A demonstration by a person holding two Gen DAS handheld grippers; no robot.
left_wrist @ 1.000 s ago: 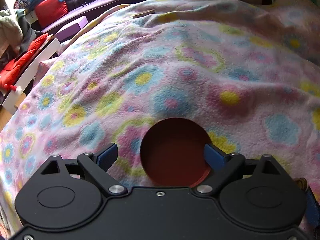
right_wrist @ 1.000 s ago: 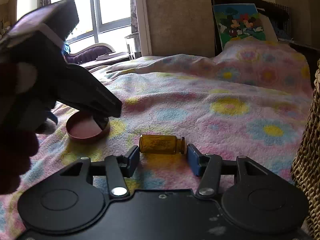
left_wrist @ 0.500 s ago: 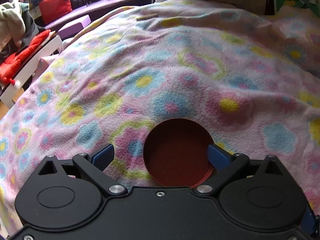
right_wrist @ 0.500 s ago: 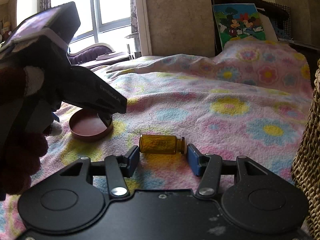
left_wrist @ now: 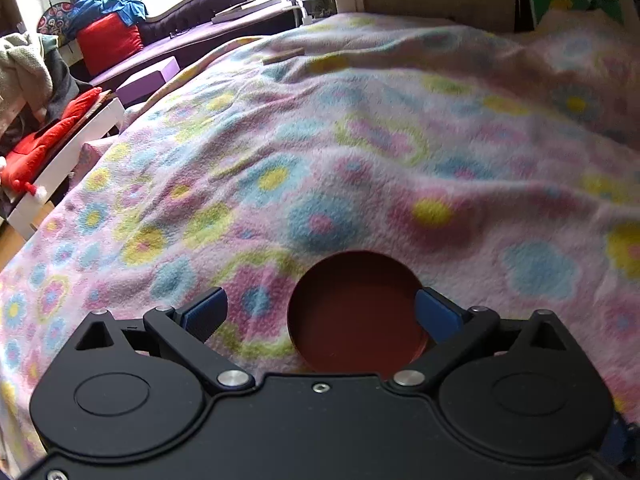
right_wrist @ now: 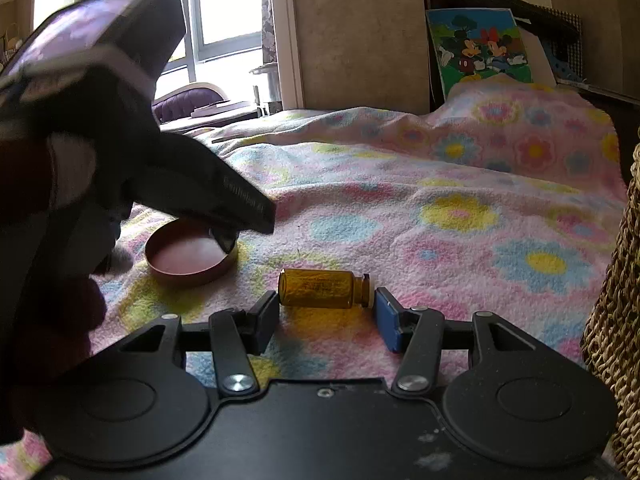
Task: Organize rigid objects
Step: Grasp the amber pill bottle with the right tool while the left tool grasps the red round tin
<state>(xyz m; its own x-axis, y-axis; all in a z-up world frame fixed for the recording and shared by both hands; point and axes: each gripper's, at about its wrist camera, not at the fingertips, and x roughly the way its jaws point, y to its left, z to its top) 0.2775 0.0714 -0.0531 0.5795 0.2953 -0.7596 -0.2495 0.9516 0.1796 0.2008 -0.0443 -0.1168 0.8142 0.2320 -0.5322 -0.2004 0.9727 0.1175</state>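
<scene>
Jaws first: my left gripper (left_wrist: pixel 320 312) stood spread wide, and my right gripper (right_wrist: pixel 326 322) was spread too, neither pinching anything.

Between the left fingers lay the red lid (left_wrist: pixel 356 314), open side up on the flowered blanket (left_wrist: pixel 360 152). It sat off to the right side of the gap: its rim met the right blue pad (left_wrist: pixel 436 314), while the left pad (left_wrist: pixel 204 310) stood apart from it with blanket showing between. A round thing, so I could call no long axis on it. From the right wrist view I saw the same lid (right_wrist: pixel 191 256) with one left finger dipping in over its far rim.

Over on my right, the amber bottle (right_wrist: pixel 322 289) lay on its side, long axis running straight across the gap from finger to finger, neck pointing right toward the blue pad (right_wrist: pixel 386 324), base toward the left pad (right_wrist: pixel 266 320). It lay just ahead of the fingertips, a sliver of space at each end, so untouched as far as I could tell. A woven basket (right_wrist: pixel 616 300) stood at the blanket's right edge.
</scene>
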